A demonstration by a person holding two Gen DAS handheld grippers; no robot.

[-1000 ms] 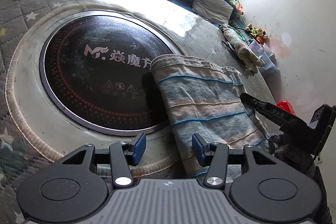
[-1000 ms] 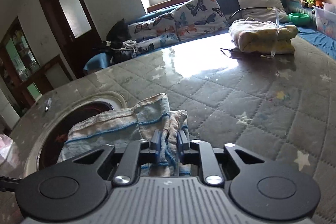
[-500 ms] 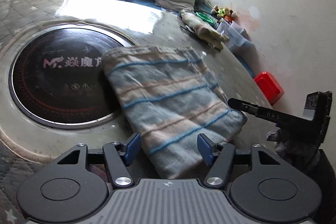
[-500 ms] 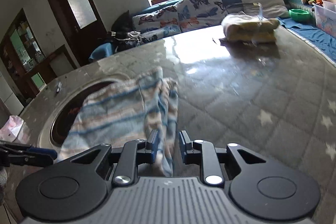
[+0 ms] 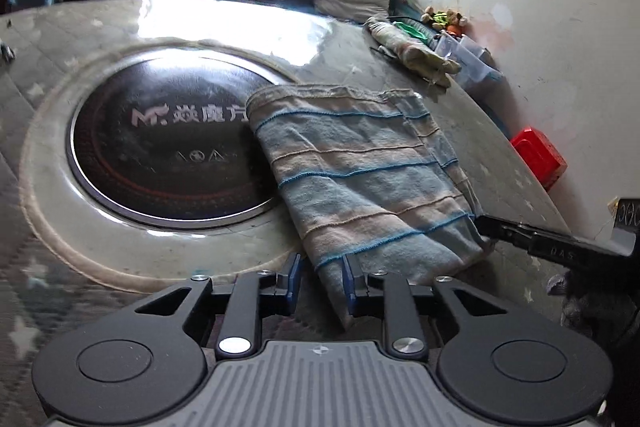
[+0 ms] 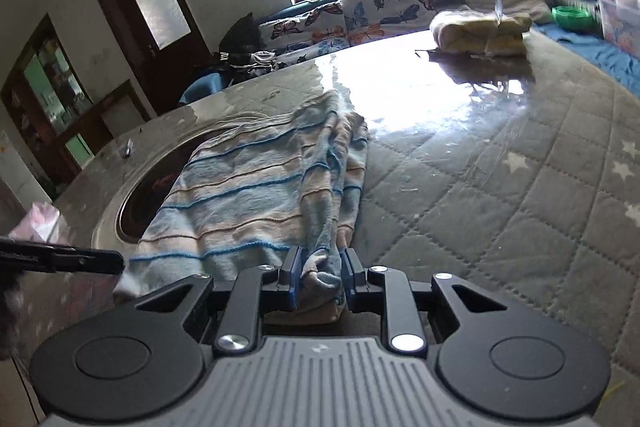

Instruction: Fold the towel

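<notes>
Left wrist view shows the striped towel (image 5: 360, 179) lying doubled on the quilted table (image 5: 492, 147), its far left part overlapping the round black cooktop (image 5: 168, 143) set into the table, with layered edges showing along its right side. The left gripper (image 5: 320, 281) sits at the near left corner with its blue pads a little apart; the corner lies between them, but whether they press on the cloth I cannot tell. From the right wrist view, the right gripper (image 6: 319, 281) has its fingers closed on the bunched near right corner of the towel, several layers gathered between the pads, and the left gripper's black finger reaches in from the left edge. I judge a fold to be in hand, both near corners being taken up, though the scene would equally fit corners just laid down after a fold. If another fold follows, it calls for a firm grip on all layers at both corners, an even lift, and carrying the near edge over to meet the far edge without dragging the cloth across the cooktop
</notes>
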